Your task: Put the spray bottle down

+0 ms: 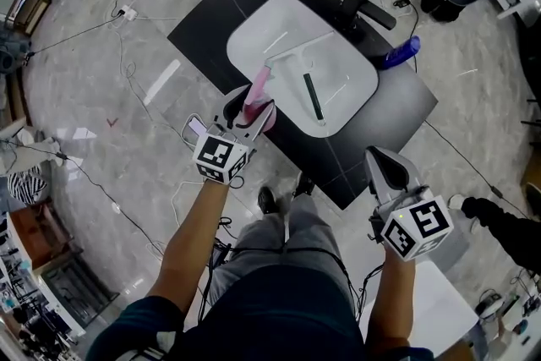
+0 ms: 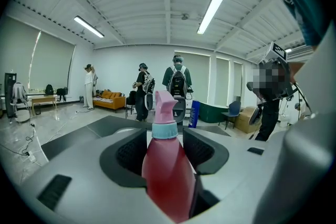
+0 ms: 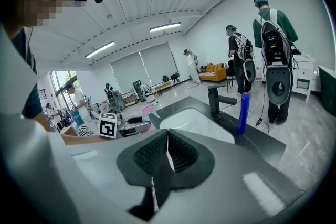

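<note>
While the left gripper (image 1: 250, 112) pinches one spray bottle (image 2: 167, 176), the right gripper (image 3: 166, 150) sits closed.

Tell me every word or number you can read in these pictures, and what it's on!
No words or numbers can be read anywhere.
The left gripper and right gripper carry only black-and-white square markers, with no letters.
The pink spray bottle shows no label on the side in view.
The blue panel far behind it is too small to read.
</note>
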Action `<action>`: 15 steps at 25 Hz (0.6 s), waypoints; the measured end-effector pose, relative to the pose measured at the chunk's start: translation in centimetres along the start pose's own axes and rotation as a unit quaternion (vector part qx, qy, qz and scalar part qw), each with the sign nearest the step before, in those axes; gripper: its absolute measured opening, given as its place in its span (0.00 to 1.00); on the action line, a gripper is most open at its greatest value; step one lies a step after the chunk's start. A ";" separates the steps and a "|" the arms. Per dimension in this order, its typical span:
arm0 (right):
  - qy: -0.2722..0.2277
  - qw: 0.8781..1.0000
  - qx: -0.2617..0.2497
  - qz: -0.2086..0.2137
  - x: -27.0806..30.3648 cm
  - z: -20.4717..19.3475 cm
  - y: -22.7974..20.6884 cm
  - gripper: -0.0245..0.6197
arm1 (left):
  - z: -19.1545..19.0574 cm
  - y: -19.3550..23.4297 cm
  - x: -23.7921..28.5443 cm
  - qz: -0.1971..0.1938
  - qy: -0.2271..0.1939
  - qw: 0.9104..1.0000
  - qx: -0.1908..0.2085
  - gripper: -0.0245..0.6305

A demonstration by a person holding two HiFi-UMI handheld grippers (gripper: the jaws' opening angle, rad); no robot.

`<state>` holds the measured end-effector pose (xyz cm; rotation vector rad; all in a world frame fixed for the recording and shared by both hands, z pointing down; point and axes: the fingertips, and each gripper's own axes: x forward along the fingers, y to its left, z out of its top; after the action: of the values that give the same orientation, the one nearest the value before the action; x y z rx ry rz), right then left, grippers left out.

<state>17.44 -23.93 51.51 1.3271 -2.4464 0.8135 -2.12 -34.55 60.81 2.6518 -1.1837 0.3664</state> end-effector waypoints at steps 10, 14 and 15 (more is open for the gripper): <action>0.018 1.000 0.007 0.003 2.0 -1.4 -1.0 0.06 | -2.5 0.9 1.9 0.000 -0.007 1.000 -0.005 0.37; 0.022 1.000 0.009 0.004 2.9 -1.6 -1.0 0.06 | -3.2 0.9 2.2 -0.003 -0.019 1.000 0.001 0.37; 0.023 1.000 0.010 0.005 3.1 -1.7 -1.0 0.06 | -3.2 0.9 2.2 -0.004 -0.025 1.000 0.002 0.37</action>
<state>16.45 -25.54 54.65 1.2904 -2.4172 0.8627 -1.81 -35.77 64.61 2.6836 -1.1864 0.3023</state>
